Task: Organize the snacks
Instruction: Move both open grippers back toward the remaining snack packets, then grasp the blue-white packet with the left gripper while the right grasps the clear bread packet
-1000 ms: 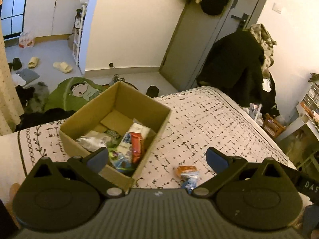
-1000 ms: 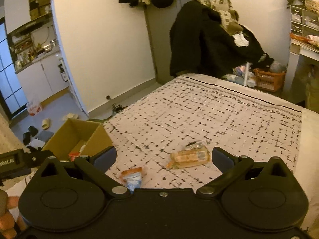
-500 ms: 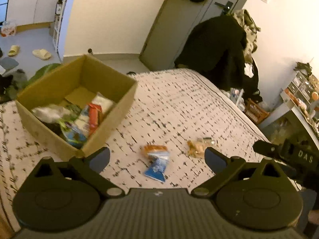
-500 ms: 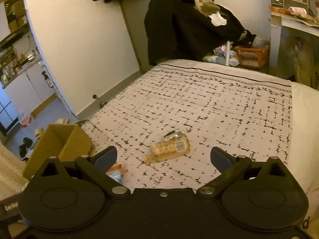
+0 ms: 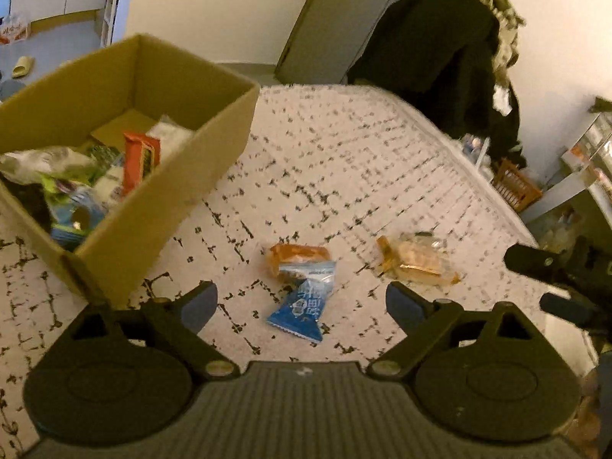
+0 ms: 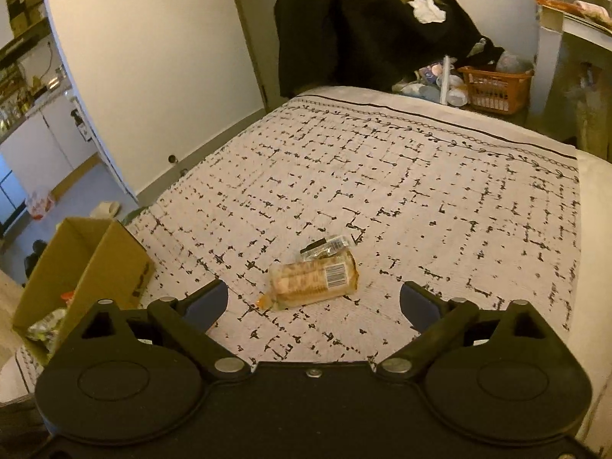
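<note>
Bed (image 6: 420, 176), covered in a pale spread with a broken black grid print, carrying all task items. Cardboard box (image 5: 214, 114), open-topped, at the left part of the bed; contents include a red-orange packet (image 5: 139, 160), a crumpled clear-and-green wrapper (image 5: 46, 164) and further blue and white packs, piled loosely. Blue-and-white snack packet (image 5: 302, 302), lying flat on the spread just right of the box, its upper end overlapping an orange-wrapped snack (image 5: 296, 254); the two touch. Clear-wrapped biscuit pack (image 6: 313, 279), barcode label facing up, lying alone on the spread to the right of that pair and apart from it; also seen in the left wrist view (image 5: 417, 260). Left hand-held gripper (image 5: 302, 302): jaws wide and closing, nothing pressed between the pads, the blue-and-white packet lying on the bed in line with the gap. Right hand-held gripper (image 6: 313, 298): jaws spread wide, grasping nothing, the biscuit pack lying on the bed ahead of the gap; its black body shows at the right edge of the left wrist view (image 5: 554, 267). Surroundings: dark coats (image 6: 344, 26) heaped beyond the bed's far end, an orange basket (image 6: 493, 91) on the floor beside them.
</note>
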Available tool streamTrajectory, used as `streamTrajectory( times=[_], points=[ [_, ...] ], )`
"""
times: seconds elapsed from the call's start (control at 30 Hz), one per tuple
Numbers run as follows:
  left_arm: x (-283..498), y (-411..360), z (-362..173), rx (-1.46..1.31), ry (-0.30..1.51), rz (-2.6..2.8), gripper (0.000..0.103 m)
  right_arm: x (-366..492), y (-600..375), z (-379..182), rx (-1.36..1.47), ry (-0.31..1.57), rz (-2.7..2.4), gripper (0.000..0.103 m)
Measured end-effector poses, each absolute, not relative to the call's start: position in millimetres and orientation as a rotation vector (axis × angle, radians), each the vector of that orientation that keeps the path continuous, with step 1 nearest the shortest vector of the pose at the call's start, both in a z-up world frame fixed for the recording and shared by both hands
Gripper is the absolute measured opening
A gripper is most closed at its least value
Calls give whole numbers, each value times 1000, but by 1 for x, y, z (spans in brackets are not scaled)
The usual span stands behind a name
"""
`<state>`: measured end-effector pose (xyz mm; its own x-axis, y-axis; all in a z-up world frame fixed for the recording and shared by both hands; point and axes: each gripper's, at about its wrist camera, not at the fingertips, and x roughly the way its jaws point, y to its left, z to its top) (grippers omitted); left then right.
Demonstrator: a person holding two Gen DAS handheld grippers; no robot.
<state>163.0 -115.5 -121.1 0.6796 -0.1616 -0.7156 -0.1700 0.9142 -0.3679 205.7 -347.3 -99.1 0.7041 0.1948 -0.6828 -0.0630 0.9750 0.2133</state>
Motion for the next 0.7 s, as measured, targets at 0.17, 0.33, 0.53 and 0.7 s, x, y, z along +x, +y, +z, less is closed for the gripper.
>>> streamTrajectory(
  times=[0.17,0.33,0.53,0.7],
  points=[
    [175,-124,-140,-430,869,5,91,219,-349,-113,99,775,173,96],
    [185,-133,-156,-425,897,13,88,229,-354,-128,104,800,163,96],
    [197,-146,-161,-346,900,13,86,244,-345,-146,75,827,170,98],
    [197,-139,-161,-315,902,39,43,247,-340,-151,63,822,178,98]
  ],
)
